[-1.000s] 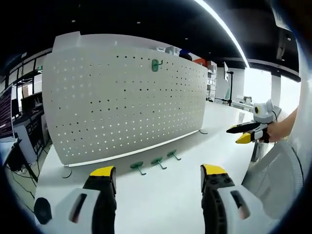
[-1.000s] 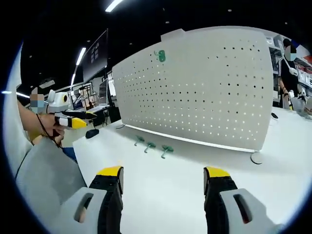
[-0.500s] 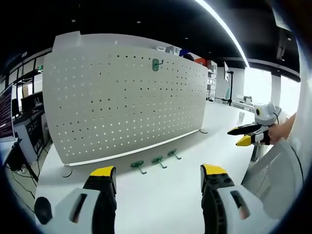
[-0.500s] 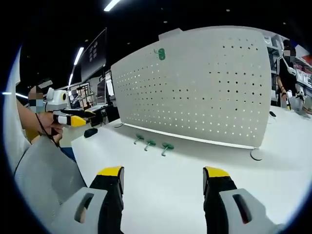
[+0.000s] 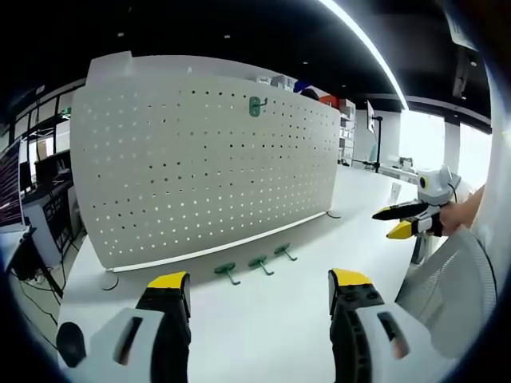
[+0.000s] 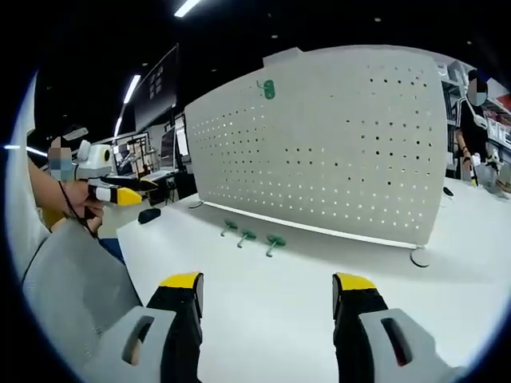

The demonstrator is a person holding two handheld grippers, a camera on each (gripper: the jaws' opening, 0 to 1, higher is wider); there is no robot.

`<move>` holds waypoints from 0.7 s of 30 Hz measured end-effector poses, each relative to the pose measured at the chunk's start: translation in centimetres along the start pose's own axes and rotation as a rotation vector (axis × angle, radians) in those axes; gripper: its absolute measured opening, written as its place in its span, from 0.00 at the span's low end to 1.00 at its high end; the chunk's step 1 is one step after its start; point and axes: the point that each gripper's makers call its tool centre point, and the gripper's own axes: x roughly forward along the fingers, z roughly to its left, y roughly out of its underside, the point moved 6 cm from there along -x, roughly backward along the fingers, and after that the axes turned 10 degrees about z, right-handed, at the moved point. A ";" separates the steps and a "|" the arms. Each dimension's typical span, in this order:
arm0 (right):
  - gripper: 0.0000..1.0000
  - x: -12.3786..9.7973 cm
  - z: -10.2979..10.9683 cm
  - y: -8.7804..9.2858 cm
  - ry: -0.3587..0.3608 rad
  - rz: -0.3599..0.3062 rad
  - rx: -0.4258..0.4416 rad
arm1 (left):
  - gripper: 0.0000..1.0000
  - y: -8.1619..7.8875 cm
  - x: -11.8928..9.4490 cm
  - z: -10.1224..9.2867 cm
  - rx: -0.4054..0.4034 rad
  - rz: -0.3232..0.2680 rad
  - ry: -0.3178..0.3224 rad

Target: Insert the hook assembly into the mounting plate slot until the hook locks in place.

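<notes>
Both the left gripper (image 5: 259, 291) and right gripper (image 6: 267, 294) hold their jaws spread and empty above the table (image 5: 279, 335). Three green hooks (image 5: 256, 264) lie loose before the pegboard (image 5: 200, 167), likely awaiting pickup; one mounted hook (image 5: 255, 105) sits high.

Dark ceiling (image 5: 239, 32), strip light (image 5: 363, 44), white table (image 5: 263, 319).

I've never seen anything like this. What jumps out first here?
A big white pegboard stands upright on a white table, with one green hook already mounted near its top edge. Three more green hooks lie in a row on the table at its foot. Yellow-tipped hand-held grippers, left and right, wait open and empty.
</notes>
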 end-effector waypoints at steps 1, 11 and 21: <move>0.63 0.0 0.0 0.0 -0.001 -0.001 -0.001 | 0.72 0.0 0.0 0.0 0.001 -0.001 -0.001; 0.63 -0.2 -0.2 -0.4 0.003 -0.019 0.006 | 0.72 -0.3 0.1 -0.3 0.019 0.000 -0.004; 0.63 -0.2 -0.3 -0.3 0.003 -0.024 0.021 | 0.72 -0.3 0.4 -0.5 0.028 0.017 0.005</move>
